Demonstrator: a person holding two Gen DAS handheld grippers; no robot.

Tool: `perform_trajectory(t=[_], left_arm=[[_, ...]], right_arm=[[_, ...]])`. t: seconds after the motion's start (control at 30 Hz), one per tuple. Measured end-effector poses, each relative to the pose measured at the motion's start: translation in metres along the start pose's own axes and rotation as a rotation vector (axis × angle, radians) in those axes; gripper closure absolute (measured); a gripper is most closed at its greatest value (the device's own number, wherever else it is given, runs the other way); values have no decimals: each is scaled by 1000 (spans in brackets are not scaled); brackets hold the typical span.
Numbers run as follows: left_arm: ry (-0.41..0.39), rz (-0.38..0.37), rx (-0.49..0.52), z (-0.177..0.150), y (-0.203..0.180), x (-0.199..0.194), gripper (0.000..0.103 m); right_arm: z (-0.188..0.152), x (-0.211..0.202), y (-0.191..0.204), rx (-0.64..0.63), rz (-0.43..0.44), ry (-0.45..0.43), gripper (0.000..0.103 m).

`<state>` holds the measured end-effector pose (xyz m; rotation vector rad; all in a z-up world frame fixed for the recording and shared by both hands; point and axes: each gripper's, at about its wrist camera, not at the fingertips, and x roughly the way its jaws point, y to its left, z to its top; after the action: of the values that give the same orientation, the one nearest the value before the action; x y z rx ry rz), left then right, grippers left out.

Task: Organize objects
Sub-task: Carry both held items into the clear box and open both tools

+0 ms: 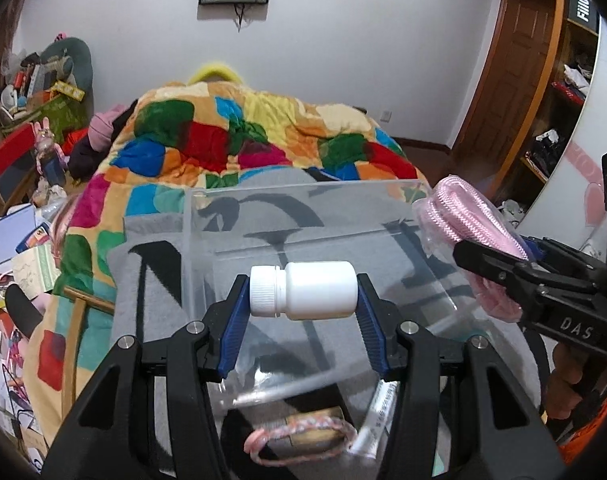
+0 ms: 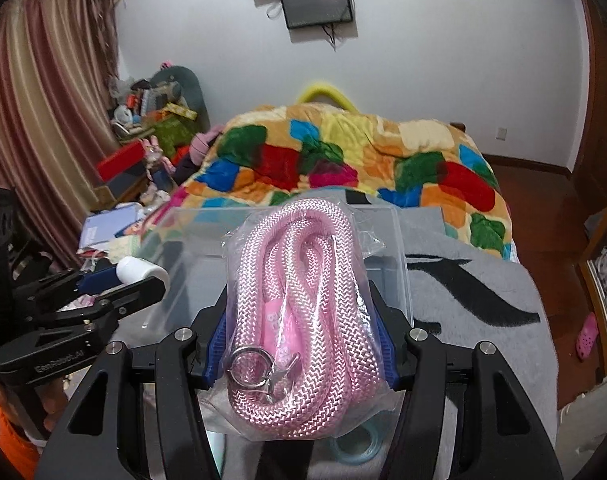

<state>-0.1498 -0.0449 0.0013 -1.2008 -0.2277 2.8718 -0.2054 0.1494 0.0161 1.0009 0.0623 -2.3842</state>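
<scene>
My left gripper is shut on a white plastic bottle, held sideways, cap to the left, above a clear plastic box on the grey blanket. My right gripper is shut on a bagged coil of pink rope with a metal clasp, held above the same clear box. The right gripper with the pink rope shows at the right of the left wrist view. The left gripper with the bottle shows at the left of the right wrist view.
A pink braided bracelet, a brown block and a white tube lie under the left gripper. A bluish ring lies under the right gripper. A colourful patchwork quilt covers the bed behind. Clutter fills the floor at left; shelves at right.
</scene>
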Motion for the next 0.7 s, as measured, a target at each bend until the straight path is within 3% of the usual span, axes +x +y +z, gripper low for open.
perform_trajectory(t=[0.5,0.7], left_arm=[[61,48,34,3,-2,28,52],[74,31,45,2,-4,28,44]], right_arm=[[10,37,18,-70,-15,68,48],[10,51,22,-105,-37,129,45]])
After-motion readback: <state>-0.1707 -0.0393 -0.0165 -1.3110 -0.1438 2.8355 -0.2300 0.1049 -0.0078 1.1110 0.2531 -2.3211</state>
